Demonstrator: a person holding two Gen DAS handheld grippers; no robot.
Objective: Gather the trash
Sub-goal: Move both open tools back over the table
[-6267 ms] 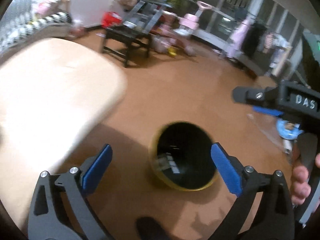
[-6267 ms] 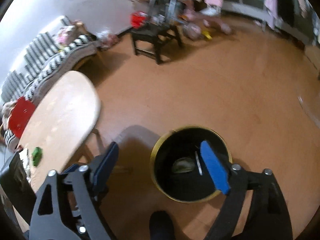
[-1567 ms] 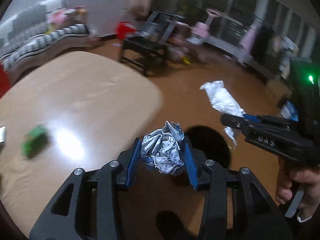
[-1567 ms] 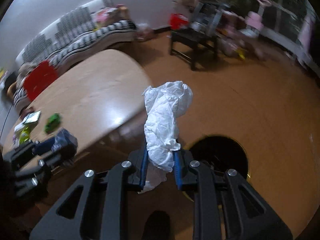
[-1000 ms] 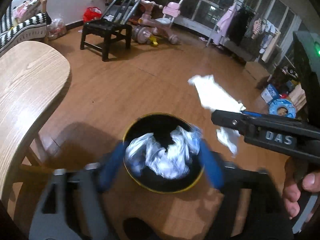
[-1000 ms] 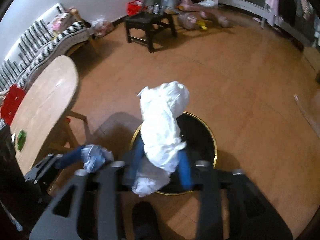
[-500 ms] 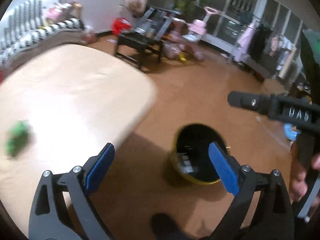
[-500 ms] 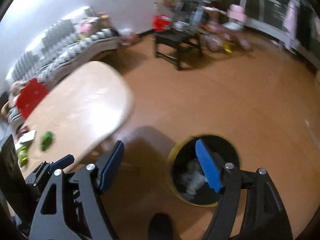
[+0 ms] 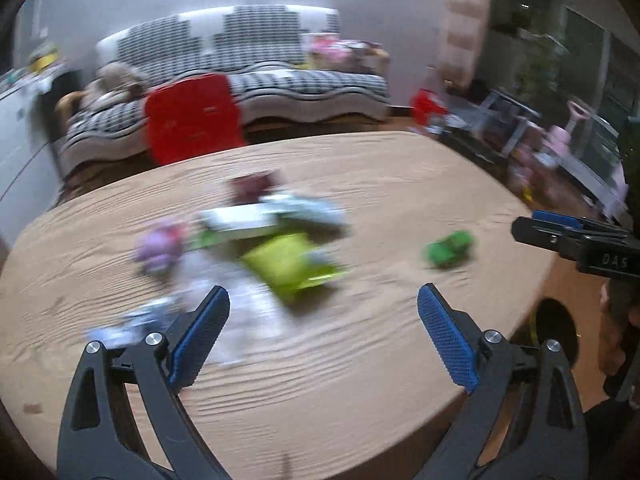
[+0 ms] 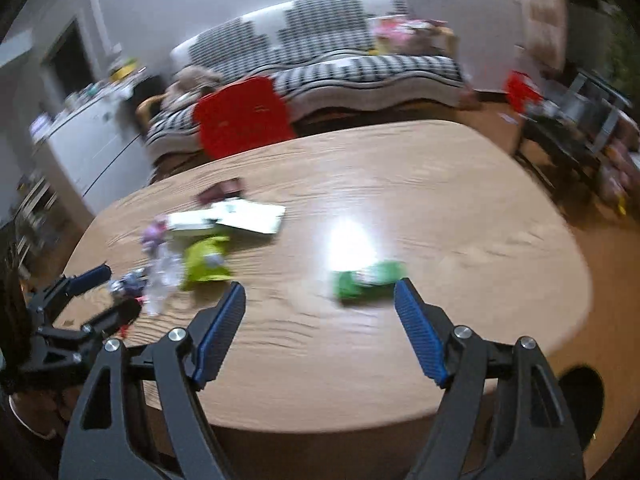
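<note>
Table (image 9: 400, 184): light tan woodgrain. Sofa (image 9: 248, 52): black-and-white check, wavy stripes on the seat. Chair (image 9: 192, 116): solid red. Trash on the table: lime-green wrapper (image 9: 288, 260), green crumpled packet (image 9: 448, 249), white carton with green edge (image 10: 236, 216), purple-pink scrap (image 9: 160, 244), dark maroon piece (image 9: 252, 186); all blurred. Gripper pads (image 9: 198, 338): blue, textured, on black frames. Floor (image 10: 616, 240): orange-brown. Wall: grey-white. Bin (image 10: 580, 404): black.

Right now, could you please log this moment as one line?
left hand-held gripper: open, empty | right hand-held gripper: opening, empty | trash: on table
</note>
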